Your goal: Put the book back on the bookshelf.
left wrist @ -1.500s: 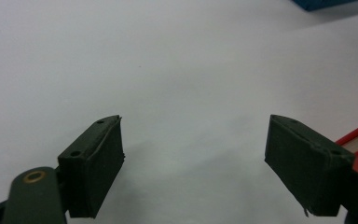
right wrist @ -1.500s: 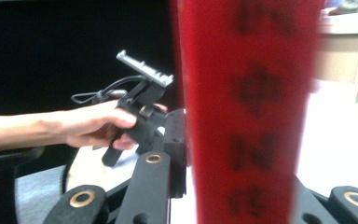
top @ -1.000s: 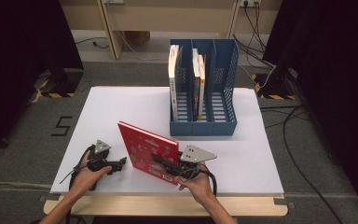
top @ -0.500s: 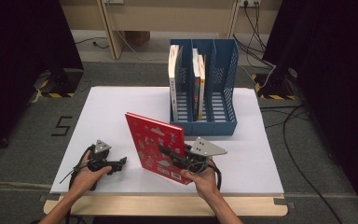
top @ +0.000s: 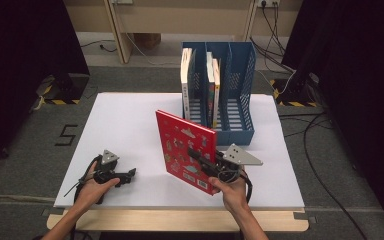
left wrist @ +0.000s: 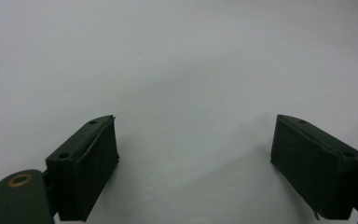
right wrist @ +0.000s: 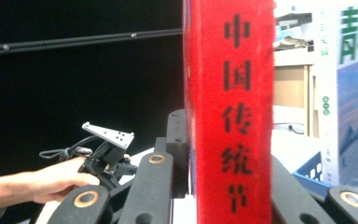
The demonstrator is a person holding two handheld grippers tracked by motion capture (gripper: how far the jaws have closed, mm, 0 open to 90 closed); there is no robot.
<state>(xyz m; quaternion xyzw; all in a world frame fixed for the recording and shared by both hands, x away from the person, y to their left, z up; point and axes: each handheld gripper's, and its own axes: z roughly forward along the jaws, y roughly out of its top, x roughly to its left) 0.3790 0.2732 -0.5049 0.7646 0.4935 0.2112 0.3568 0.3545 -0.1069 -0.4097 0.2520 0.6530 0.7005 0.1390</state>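
The left tongs (top: 128, 175) rested released on the white surface (top: 125, 125), nothing between their jaws. The right tongs (top: 196, 154) were clenched on the red book (top: 186, 150), which stood on edge near the front, cover facing left, long axis rising toward the blue file rack (top: 235, 100).

High view overlooks table (top: 130, 125); claw views close.
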